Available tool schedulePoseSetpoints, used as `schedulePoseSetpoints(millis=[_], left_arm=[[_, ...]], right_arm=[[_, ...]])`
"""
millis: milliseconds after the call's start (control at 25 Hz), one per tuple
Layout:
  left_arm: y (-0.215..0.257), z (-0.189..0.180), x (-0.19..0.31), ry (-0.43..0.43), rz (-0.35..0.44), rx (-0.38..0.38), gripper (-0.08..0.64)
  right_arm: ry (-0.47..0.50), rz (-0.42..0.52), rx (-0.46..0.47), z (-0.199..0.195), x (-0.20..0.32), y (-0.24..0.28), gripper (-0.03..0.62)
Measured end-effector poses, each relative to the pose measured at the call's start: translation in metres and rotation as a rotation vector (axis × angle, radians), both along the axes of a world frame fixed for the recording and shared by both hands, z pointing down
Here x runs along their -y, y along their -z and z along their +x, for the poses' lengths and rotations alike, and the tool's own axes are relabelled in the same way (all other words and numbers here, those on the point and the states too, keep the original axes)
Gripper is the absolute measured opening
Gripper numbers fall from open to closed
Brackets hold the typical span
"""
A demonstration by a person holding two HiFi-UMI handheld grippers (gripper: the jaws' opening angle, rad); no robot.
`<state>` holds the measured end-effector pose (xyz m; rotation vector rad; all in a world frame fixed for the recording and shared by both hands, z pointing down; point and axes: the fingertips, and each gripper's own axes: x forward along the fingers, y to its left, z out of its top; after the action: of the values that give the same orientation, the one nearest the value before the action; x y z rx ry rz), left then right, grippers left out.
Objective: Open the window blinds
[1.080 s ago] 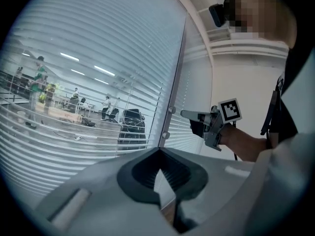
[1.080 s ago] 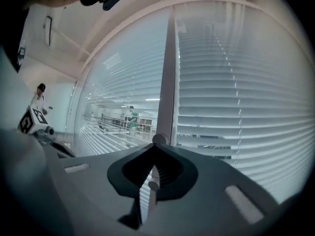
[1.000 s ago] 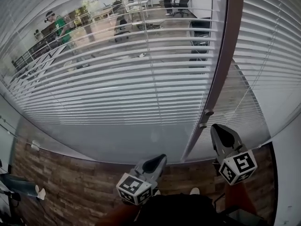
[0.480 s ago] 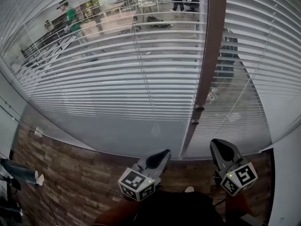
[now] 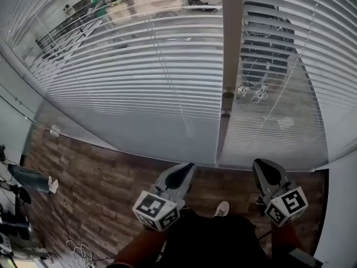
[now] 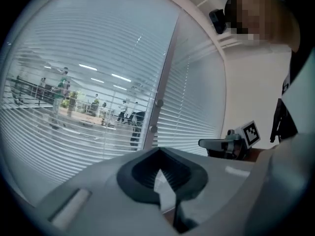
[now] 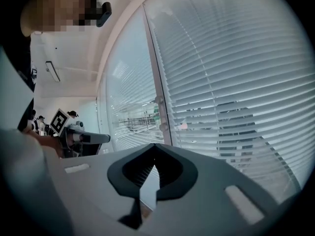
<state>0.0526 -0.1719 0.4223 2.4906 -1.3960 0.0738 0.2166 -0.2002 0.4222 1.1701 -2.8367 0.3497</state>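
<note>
at the left we see the wooden floor (image 5: 95, 177) below the window. the left blinds (image 5: 128, 71) hang lowered, their slats tilted enough that a room shows through, and a thin wand (image 5: 170, 88) hangs in front of them. our left tongs (image 5: 184, 169) are closed on nothing and point at the glass just left of the window post (image 5: 230, 43). our right tongs (image 5: 262, 165), also closed and empty, point toward the right blinds (image 5: 279, 110), near the bead cord (image 5: 290, 71) but apart from it.
</note>
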Motion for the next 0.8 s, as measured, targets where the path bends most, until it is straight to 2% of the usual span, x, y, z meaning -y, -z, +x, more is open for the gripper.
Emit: schedulePoseSetpoints(millis=[200,360,560,680,800], left_arm=[[-0.003,-0.017,-0.018,0.06,-0.05,0.032,0.001],[0.007,-0.038,-0.03,0.07,-0.034,0.033,0.0],[0.005,-0.064,-0.057,0.021,0.009,0.006,0.002],[-0.014,-0.082,-0.09,-0.022,0.008,-0.005,0.002],[-0.011,-0.106,-0.123,-0.062,-0.003,-0.025,0.002]], right_arm=[[0.009,-0.065,0.029,0.003,-0.006,-0.013,0.026],[-0.013,-0.076,0.042,-0.008,-0.02,-0.011,0.026],[-0.06,-0.049,0.02,-0.033,-0.059,-0.013,0.026],[-0.102,-0.038,0.015,-0.053,-0.093,-0.024,0.026],[-0.129,-0.028,0.004,-0.081,-0.128,-0.012,0.026]])
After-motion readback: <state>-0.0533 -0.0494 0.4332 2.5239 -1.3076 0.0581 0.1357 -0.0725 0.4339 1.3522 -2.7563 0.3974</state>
